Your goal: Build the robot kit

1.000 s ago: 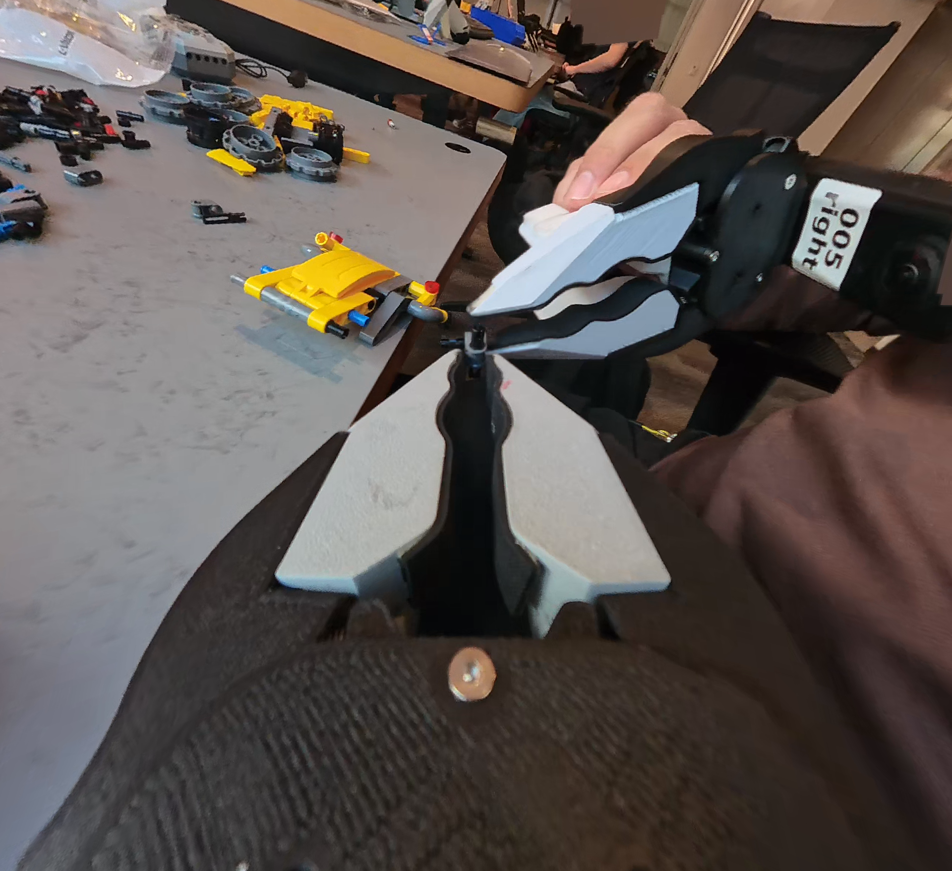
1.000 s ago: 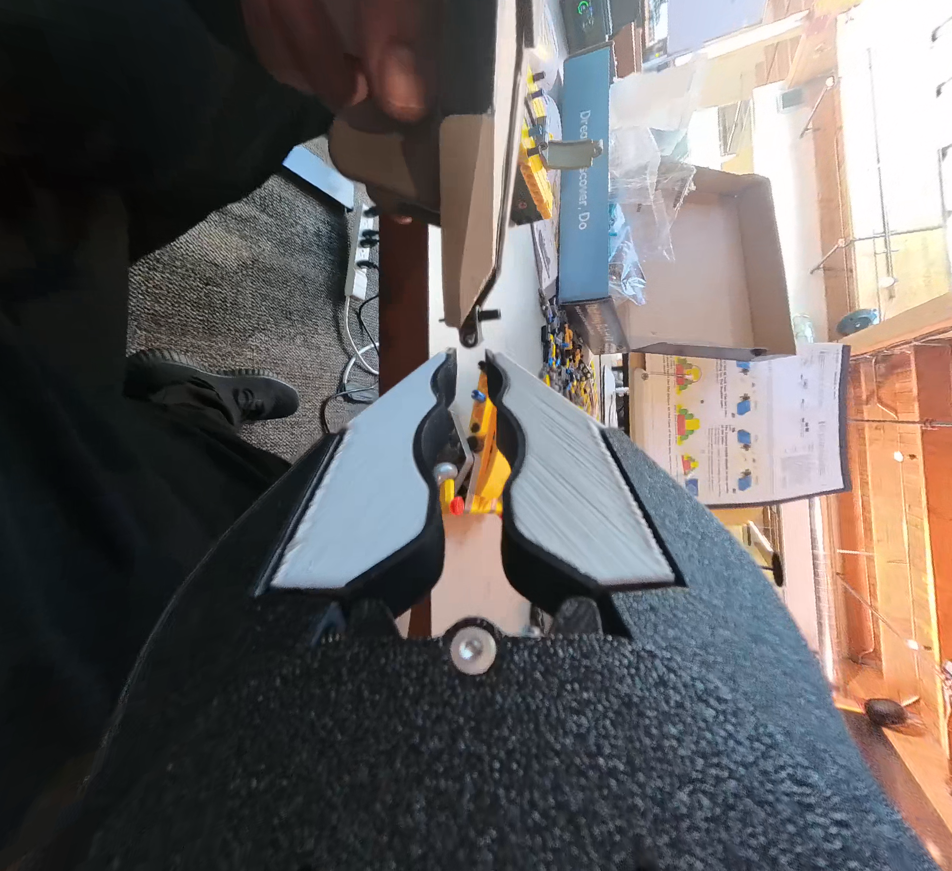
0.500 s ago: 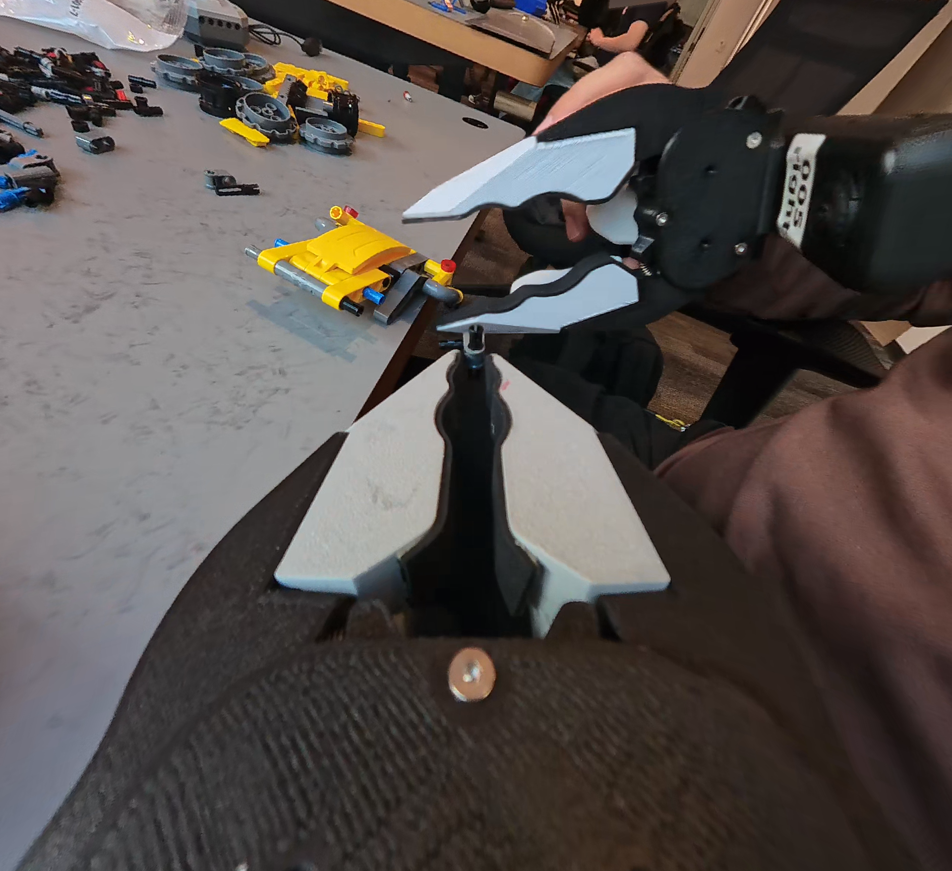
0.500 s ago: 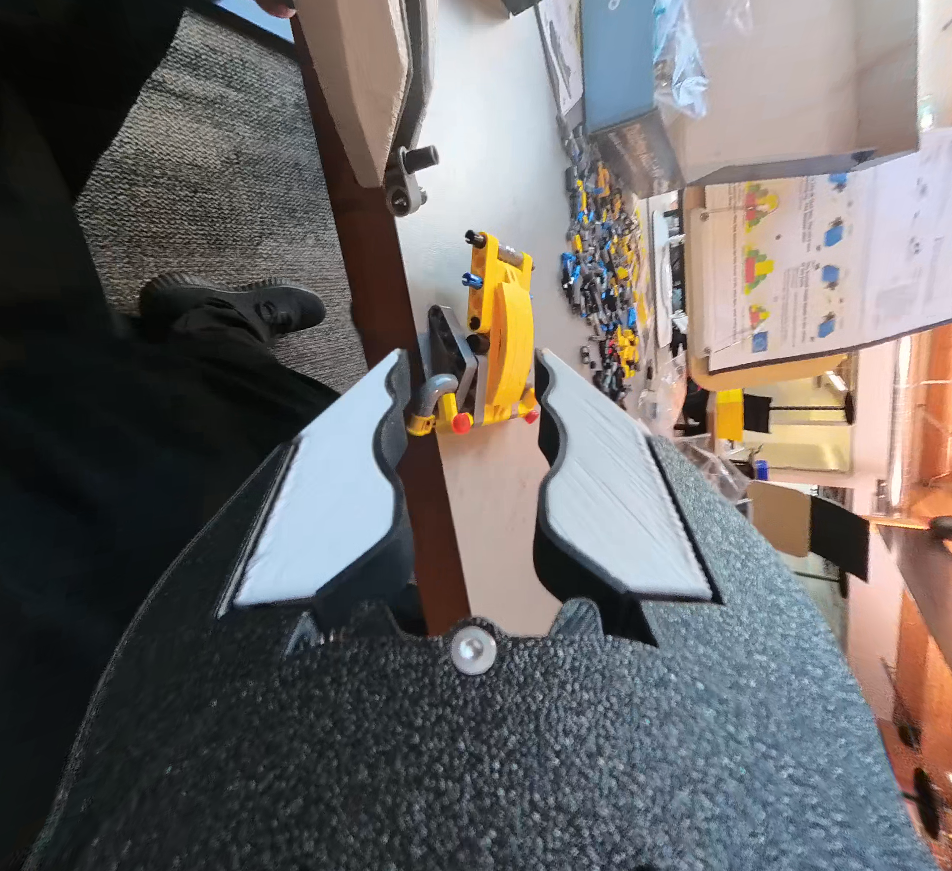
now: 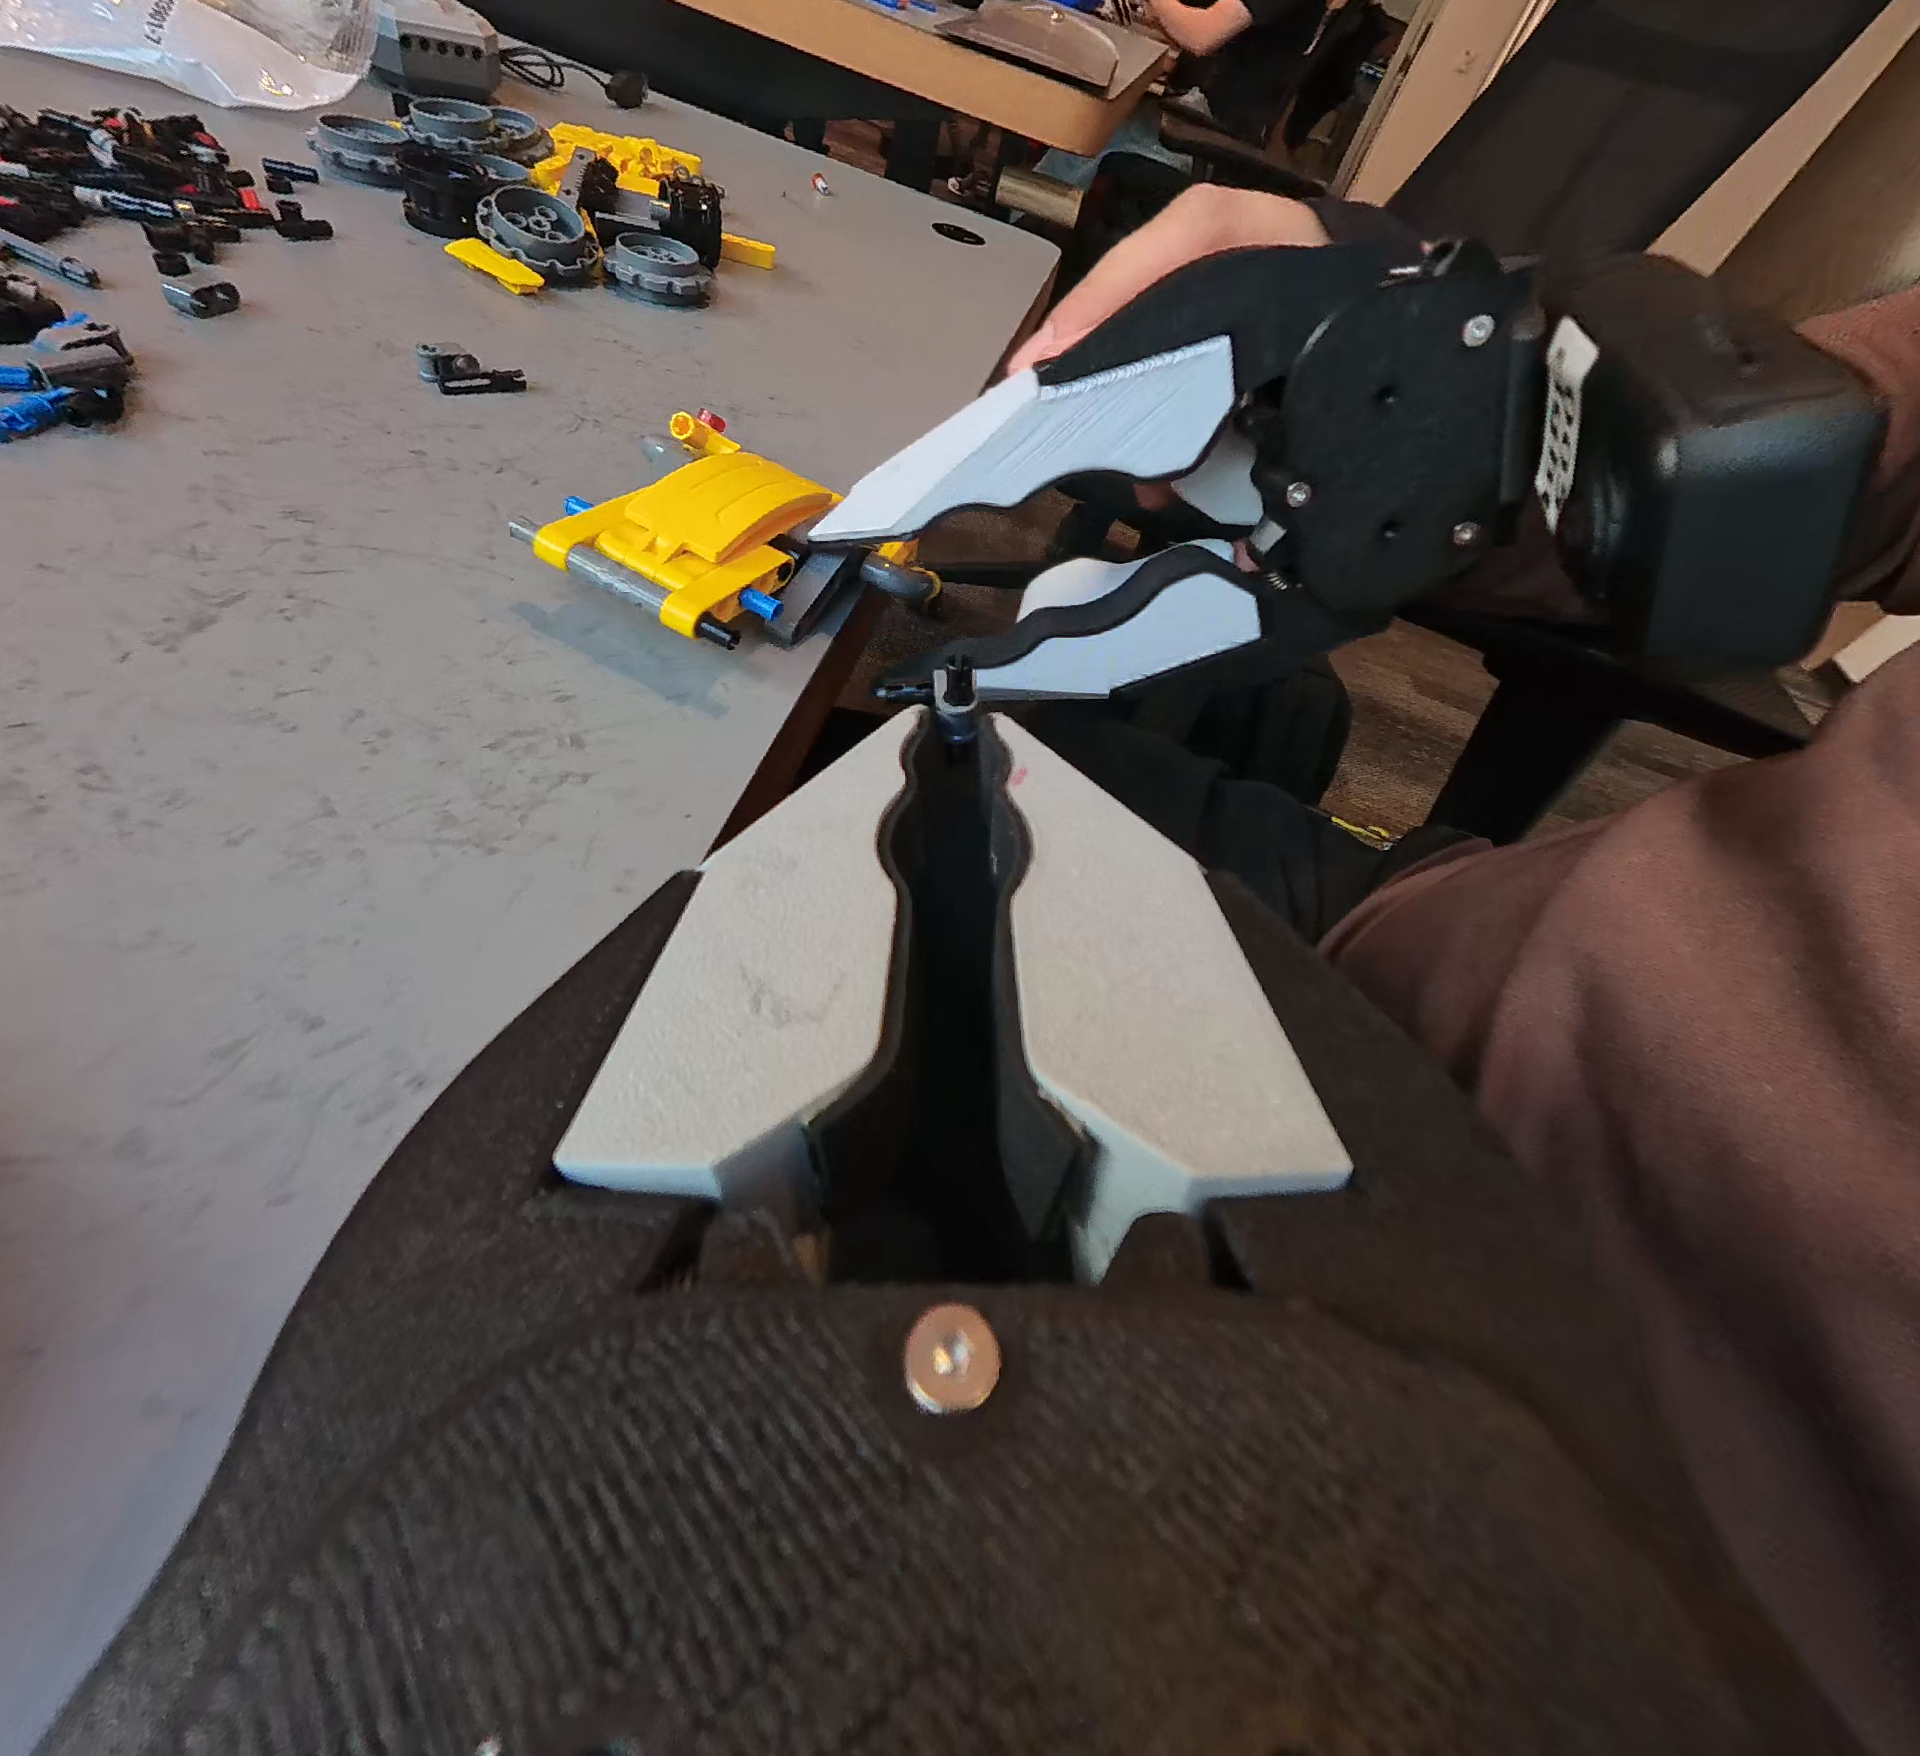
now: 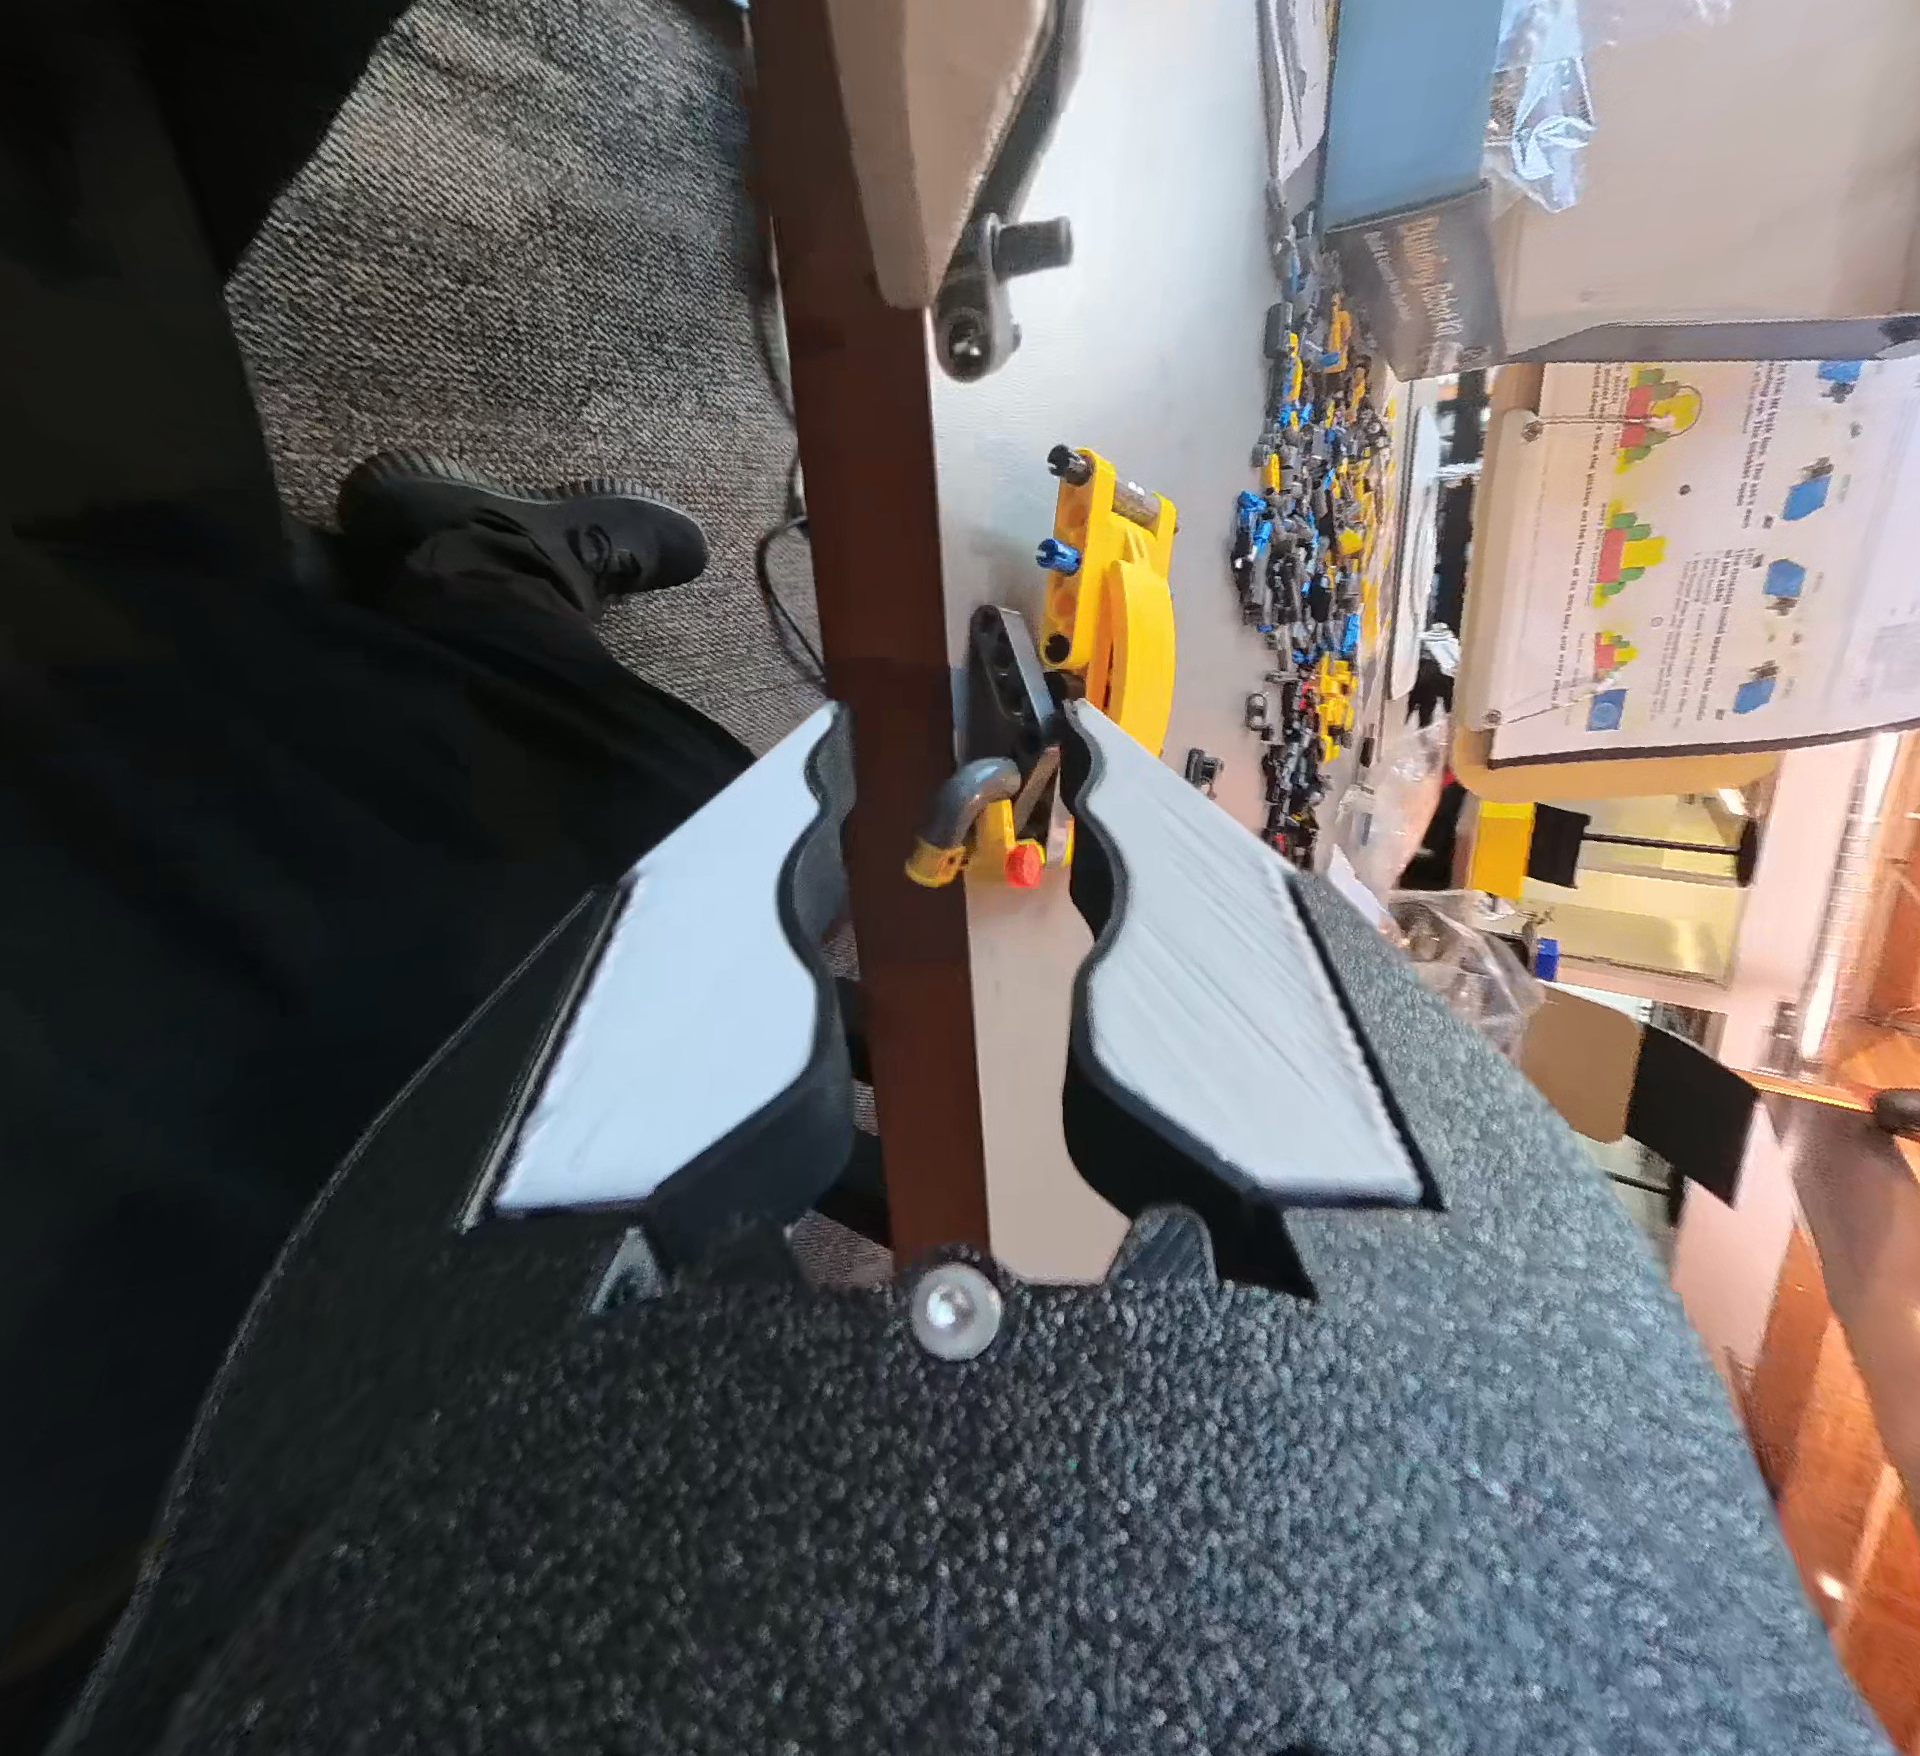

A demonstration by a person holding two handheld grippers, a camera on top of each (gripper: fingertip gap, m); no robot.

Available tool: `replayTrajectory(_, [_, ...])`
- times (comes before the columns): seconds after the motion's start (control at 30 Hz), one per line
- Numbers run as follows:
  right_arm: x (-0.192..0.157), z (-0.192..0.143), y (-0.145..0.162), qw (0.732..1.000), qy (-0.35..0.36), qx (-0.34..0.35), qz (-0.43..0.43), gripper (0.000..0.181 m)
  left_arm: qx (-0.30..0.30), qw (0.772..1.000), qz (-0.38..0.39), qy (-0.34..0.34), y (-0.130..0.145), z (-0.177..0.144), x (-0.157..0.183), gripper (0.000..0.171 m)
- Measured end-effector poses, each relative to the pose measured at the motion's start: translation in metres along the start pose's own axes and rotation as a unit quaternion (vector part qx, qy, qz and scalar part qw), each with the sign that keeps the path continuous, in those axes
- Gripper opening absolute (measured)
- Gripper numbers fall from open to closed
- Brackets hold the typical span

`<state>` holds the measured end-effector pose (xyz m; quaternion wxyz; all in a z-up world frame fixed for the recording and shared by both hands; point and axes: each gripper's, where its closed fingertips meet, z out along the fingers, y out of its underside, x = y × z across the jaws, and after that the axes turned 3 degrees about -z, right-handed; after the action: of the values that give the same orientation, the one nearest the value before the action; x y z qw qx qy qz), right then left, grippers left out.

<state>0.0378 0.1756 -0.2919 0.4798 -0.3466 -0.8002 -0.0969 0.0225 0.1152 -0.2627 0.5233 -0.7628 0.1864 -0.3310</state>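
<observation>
Grey tabletop (image 5: 312,875) edge: right gripper (image 5: 862,605) spread wide astride it at the overhanging yellow brick assembly (image 5: 696,543); left gripper (image 5: 951,719) clamped on a small black pin piece (image 5: 954,683).

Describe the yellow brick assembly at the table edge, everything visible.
The yellow brick assembly lies flat at the grey table's edge: plastic, a curved yellow panel on yellow beams, a grey axle, blue and black pins, a dark grey beam and a grey elbow with a red pin overhanging the edge. The open right tool straddles that end, one finger above, one below the tabletop; contact is unclear.
</observation>
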Motion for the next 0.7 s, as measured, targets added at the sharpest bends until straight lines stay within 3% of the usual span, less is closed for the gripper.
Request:
replayTrajectory(0.17, [0.007, -0.009, -0.005, 0.999, 0.047, 0.009, -0.025, 0.016, -0.003, 1.000, 0.004, -0.002, 0.001, 0.000, 0.000, 0.005])
replayTrajectory(0.4, [0.010, -0.024, -0.015, 0.998, 0.044, 0.046, 0.029, 0.023, -0.004, 1.000, 0.003, -0.001, 0.001, 0.001, 0.001, 0.005])
replayTrajectory(0.6, [0.024, -0.015, -0.005, 0.994, 0.012, 0.033, 0.101, 0.073, -0.009, 1.000, 0.005, 0.000, 0.004, 0.004, 0.001, 0.005])
replayTrajectory(0.7, [0.016, -0.003, 0.004, 0.998, -0.009, 0.004, 0.068, 0.074, -0.009, 1.000, 0.006, -0.002, 0.004, 0.003, 0.000, 0.005])
